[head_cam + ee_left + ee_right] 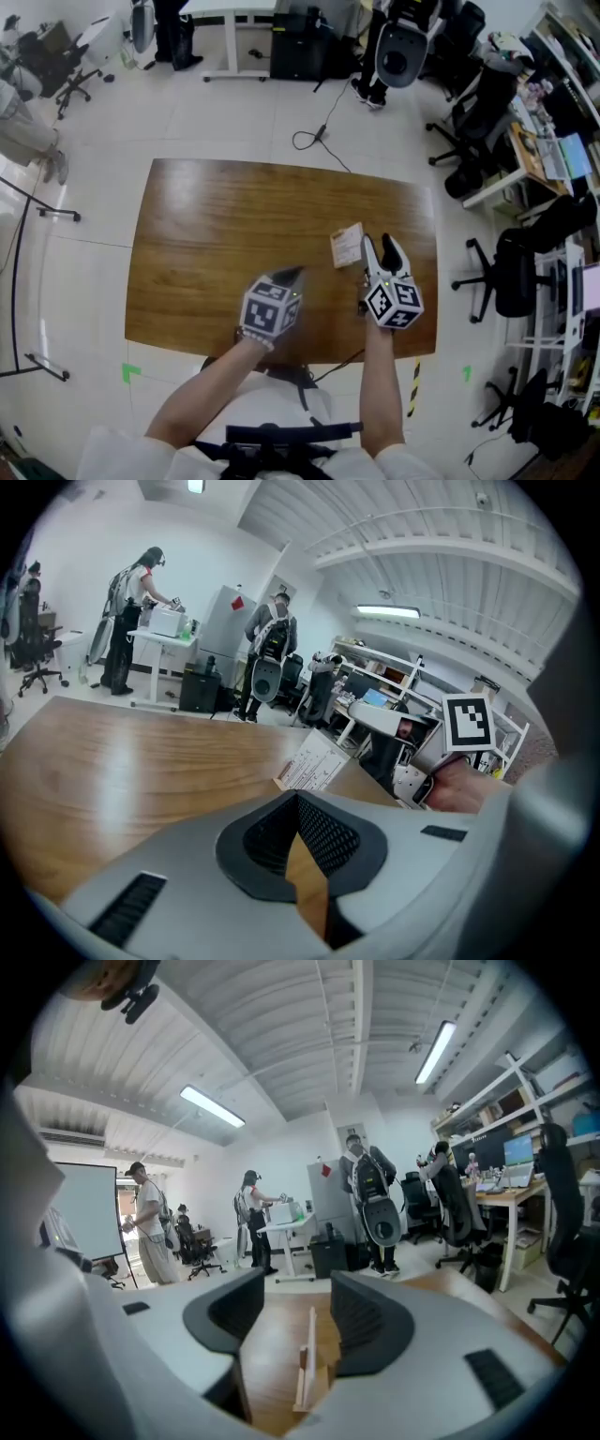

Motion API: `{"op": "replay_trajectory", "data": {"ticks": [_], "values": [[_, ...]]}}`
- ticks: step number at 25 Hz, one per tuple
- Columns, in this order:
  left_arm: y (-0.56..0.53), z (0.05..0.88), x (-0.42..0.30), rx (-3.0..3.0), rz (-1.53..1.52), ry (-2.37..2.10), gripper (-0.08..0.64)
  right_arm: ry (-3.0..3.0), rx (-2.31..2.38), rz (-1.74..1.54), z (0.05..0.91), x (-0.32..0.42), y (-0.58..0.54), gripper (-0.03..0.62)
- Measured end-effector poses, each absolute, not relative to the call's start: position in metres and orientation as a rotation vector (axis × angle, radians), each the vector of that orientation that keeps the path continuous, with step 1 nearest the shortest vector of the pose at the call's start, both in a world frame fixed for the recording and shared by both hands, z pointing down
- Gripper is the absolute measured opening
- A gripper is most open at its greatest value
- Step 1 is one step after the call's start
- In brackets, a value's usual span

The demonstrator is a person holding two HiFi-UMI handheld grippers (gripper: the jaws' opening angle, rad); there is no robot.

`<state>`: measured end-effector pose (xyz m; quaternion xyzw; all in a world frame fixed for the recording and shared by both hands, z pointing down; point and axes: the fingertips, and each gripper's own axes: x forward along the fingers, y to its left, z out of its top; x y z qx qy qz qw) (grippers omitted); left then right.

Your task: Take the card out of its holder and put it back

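Note:
A white printed card (347, 246) stands upright in a small wooden holder on the brown wooden table (216, 225), right of centre. In the right gripper view the card (308, 1354) shows edge-on in its wooden holder (315, 1393), between the jaws of my right gripper (298, 1312), which stand open and clear of it on both sides. In the head view my right gripper (380, 245) sits just right of the card. My left gripper (292, 274) rests left of the card, jaws together with nothing in them (298, 803). From there the card (311, 761) shows ahead to the right.
The table's near edge lies just below both grippers. Black office chairs (487, 122) and cluttered desks (548, 159) crowd the right side. A cable (319, 131) lies on the floor beyond the table. People stand at a desk (164, 635) far off.

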<state>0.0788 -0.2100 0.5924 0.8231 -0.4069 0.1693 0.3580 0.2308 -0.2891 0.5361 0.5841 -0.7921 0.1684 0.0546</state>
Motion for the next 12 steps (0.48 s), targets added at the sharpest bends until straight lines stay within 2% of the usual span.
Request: {"op": "replay_trajectory", "data": {"ticks": [8, 12], "values": [[-0.185, 0.552, 0.053, 2.165, 0.387, -1.161, -0.005, -2.512, 1.776, 0.536, 0.486, 0.213, -0.229, 0.222], [-0.176, 0.537, 0.047, 2.214, 0.391, -1.159, -0.005, -2.489, 1.803, 0.589, 0.478, 0.201, -0.194, 0.166]]}}
